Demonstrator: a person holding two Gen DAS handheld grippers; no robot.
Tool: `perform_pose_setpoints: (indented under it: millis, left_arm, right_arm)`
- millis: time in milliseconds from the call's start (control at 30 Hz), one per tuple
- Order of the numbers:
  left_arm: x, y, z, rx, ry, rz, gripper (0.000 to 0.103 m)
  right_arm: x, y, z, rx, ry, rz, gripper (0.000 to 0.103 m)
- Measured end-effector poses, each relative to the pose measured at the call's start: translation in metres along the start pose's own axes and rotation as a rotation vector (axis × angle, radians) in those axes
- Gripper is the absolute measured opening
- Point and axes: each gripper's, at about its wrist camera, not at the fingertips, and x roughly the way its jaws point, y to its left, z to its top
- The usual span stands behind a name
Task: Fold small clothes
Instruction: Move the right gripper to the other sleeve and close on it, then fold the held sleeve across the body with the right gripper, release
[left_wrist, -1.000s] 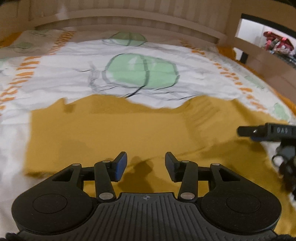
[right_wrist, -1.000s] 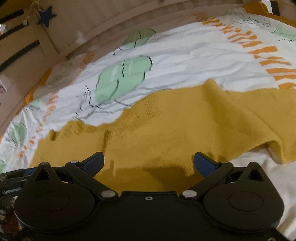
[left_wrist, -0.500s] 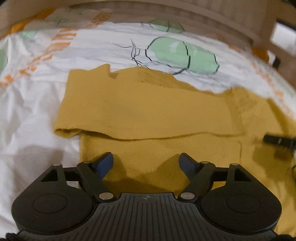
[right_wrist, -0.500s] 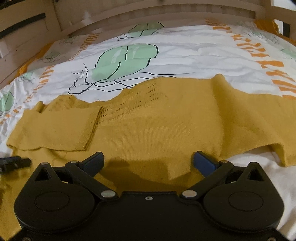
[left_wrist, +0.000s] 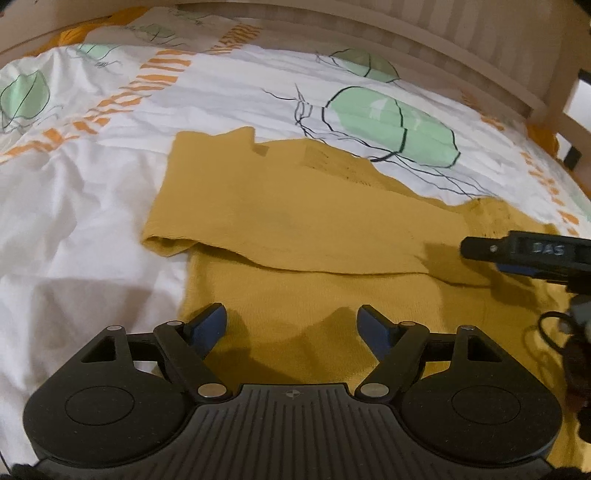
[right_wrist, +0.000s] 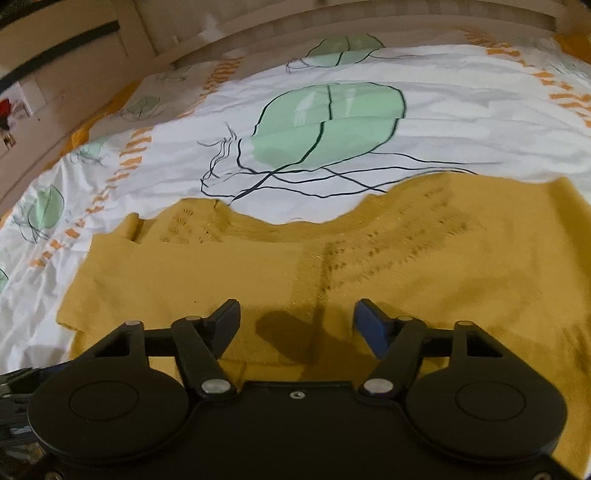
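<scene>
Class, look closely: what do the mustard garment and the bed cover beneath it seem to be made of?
Mustard garment: likely a fine knit, matte, with small openwork holes near the neckline. Bed cover: probably woven cotton, white with a slight sheen, sharply creased, printed with green leaves and orange dashes.

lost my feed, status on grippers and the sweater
Left gripper open, empty. Right gripper open, jaws just been closing, nothing between. Mustard sweater flat on bedsheet, one sleeve folded across. Nothing in the way.

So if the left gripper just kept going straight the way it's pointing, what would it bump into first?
Most likely the mustard sweater spread on the bedsheet. The left gripper points downward at the sweater's body, just short of the folded-over sleeve, with nothing between its open jaws. Exact depth is hard to judge.
</scene>
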Motion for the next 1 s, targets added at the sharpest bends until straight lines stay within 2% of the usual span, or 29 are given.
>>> perform_pose_setpoints:
  millis: [67,133,167,200,267,467,633,800,1000]
  left_arm:
    - [0.001,0.000,0.001,0.004,0.005,0.003,0.077]
    - [0.002,-0.001,0.001,0.009,0.009,0.004,0.077]
    - [0.002,-0.002,0.001,0.015,0.009,0.003,0.077]
    - [0.003,-0.003,0.001,0.022,0.011,0.002,0.077]
    - [0.003,-0.003,0.001,0.027,0.011,0.000,0.077]
    - [0.003,-0.002,0.002,0.029,0.013,-0.007,0.077]
    - [0.004,-0.002,0.003,0.036,0.018,-0.007,0.077]
    - [0.005,-0.005,0.003,0.055,0.016,0.000,0.077]
    - [0.006,-0.005,0.004,0.070,0.011,0.006,0.077]
  right_arm:
    - [0.005,0.005,0.002,-0.008,0.009,-0.005,0.062]
    - [0.010,0.008,0.005,-0.009,0.020,-0.012,0.049]
    - [0.012,0.009,0.007,-0.003,0.030,-0.005,0.026]
    - [0.013,0.010,0.008,0.009,0.041,0.009,0.015]
    - [0.012,0.014,0.012,0.025,0.048,0.039,0.015]
    - [-0.027,0.033,0.037,-0.084,-0.041,0.033,0.014]
    - [-0.047,0.007,0.048,-0.068,-0.067,-0.073,0.014]
    - [-0.047,-0.030,0.042,-0.002,-0.038,-0.157,0.014]
    - [-0.043,-0.049,0.033,0.009,-0.008,-0.230,0.014]
